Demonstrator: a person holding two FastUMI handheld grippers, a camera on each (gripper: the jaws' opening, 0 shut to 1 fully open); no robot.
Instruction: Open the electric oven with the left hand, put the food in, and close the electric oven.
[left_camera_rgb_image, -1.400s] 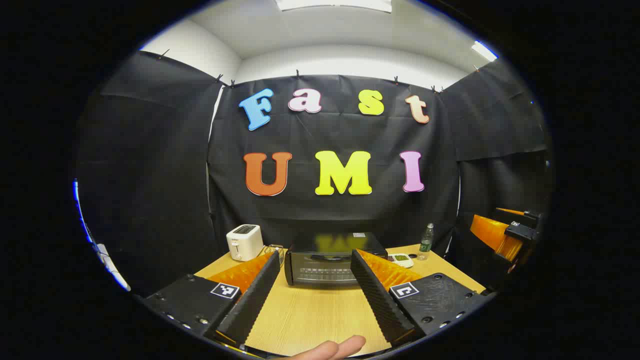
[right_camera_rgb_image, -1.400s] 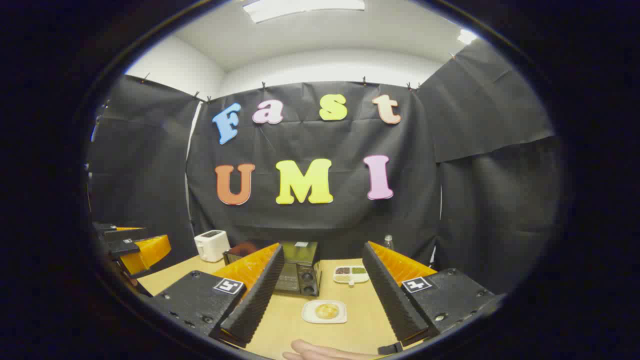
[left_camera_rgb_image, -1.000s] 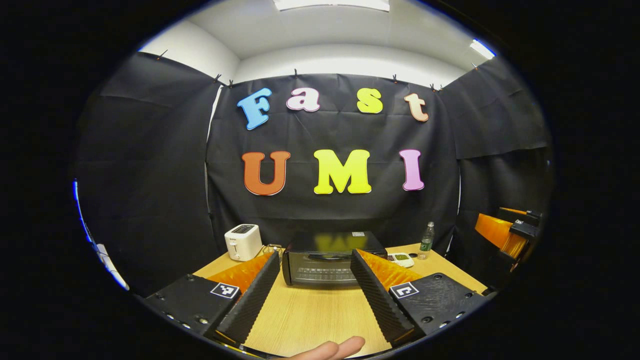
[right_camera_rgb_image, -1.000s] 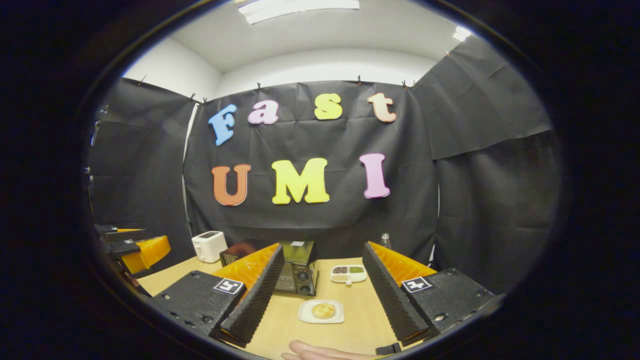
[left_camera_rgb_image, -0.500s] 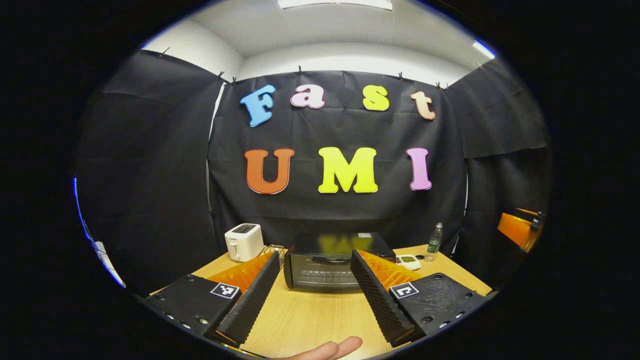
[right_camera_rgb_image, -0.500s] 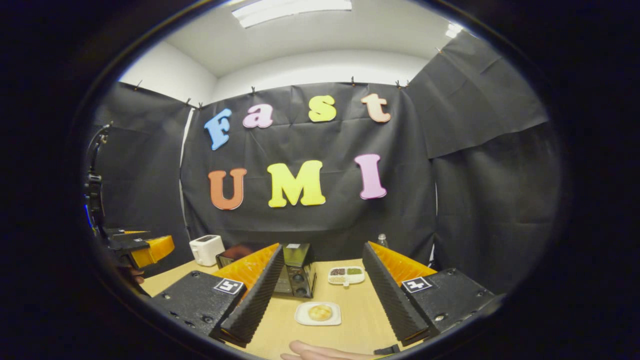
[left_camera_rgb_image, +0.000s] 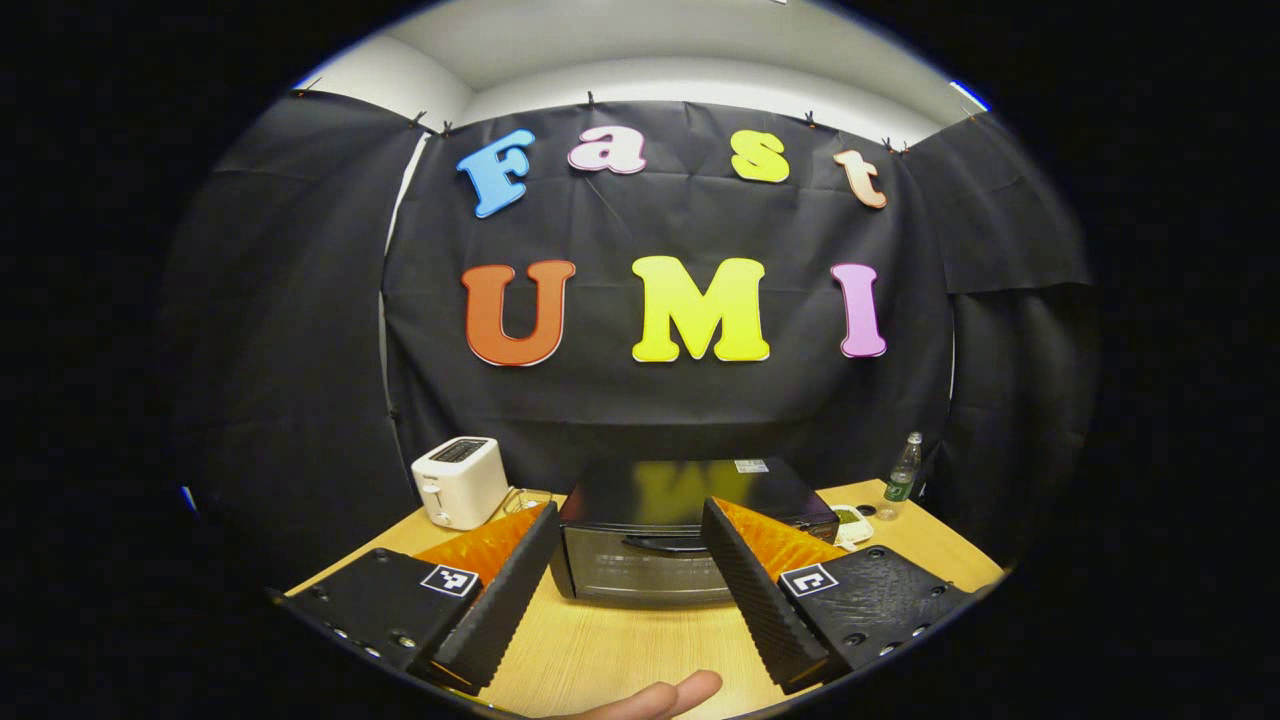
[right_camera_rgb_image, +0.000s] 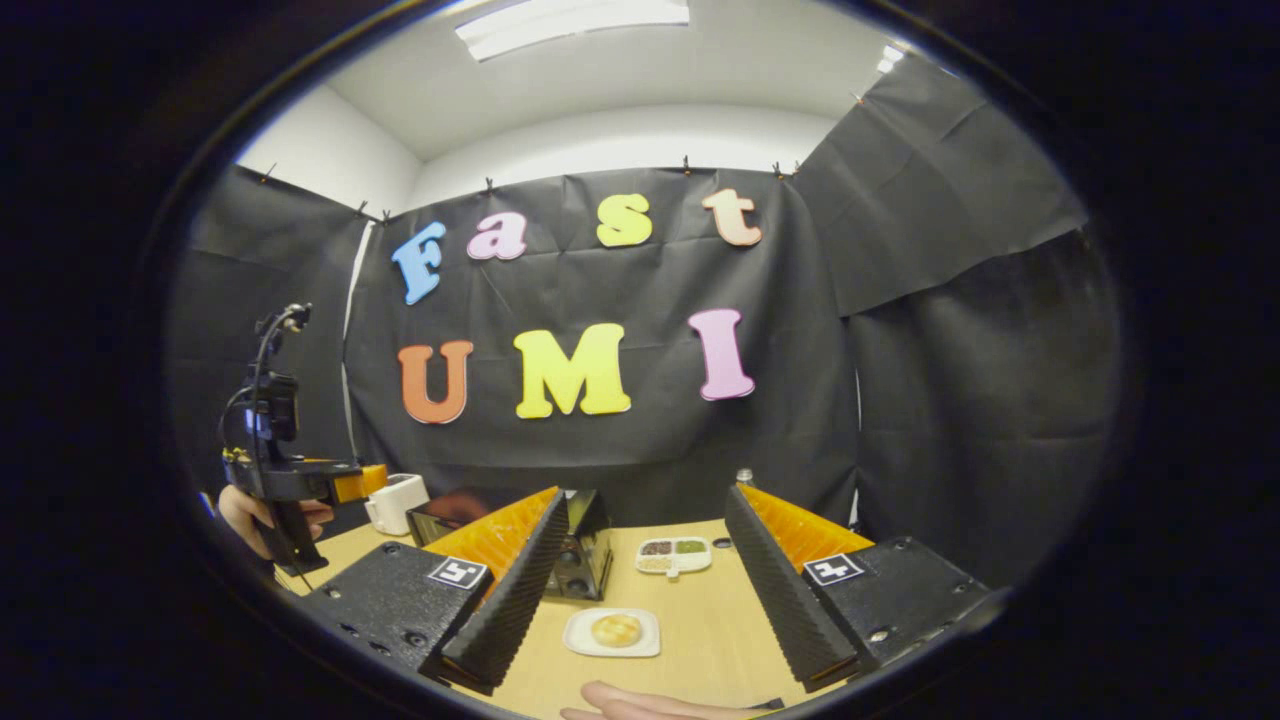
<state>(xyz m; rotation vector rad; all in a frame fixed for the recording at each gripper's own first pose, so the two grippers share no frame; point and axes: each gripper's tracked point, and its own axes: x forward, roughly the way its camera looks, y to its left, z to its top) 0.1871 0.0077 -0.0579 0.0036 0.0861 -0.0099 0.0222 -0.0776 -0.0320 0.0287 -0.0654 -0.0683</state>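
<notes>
The black electric oven (left_camera_rgb_image: 650, 565) stands on the wooden table with its door shut; the handle (left_camera_rgb_image: 665, 545) runs along the door's top. My left gripper (left_camera_rgb_image: 627, 512) is open, a short way in front of the door, nothing between its fingers. In the right gripper view the food, a round bun (right_camera_rgb_image: 616, 629), lies on a white plate (right_camera_rgb_image: 582, 641) right of the oven (right_camera_rgb_image: 585, 550), whose side is half hidden by one finger. My right gripper (right_camera_rgb_image: 648, 498) is open, held back from the plate. A hand (right_camera_rgb_image: 240, 512) holds the left gripper (right_camera_rgb_image: 372, 478) at far left.
A white toaster (left_camera_rgb_image: 460, 480) stands left of the oven. A divided dish (right_camera_rgb_image: 673, 555) with small portions and a plastic bottle (left_camera_rgb_image: 903, 466) sit at the back right. Bare table (left_camera_rgb_image: 620, 650) lies in front of the oven. Black cloth walls surround the table.
The left gripper has moved forward toward the oven, which now looks larger. In the right gripper view the left gripper has come further into sight, and the plate has drifted left.
</notes>
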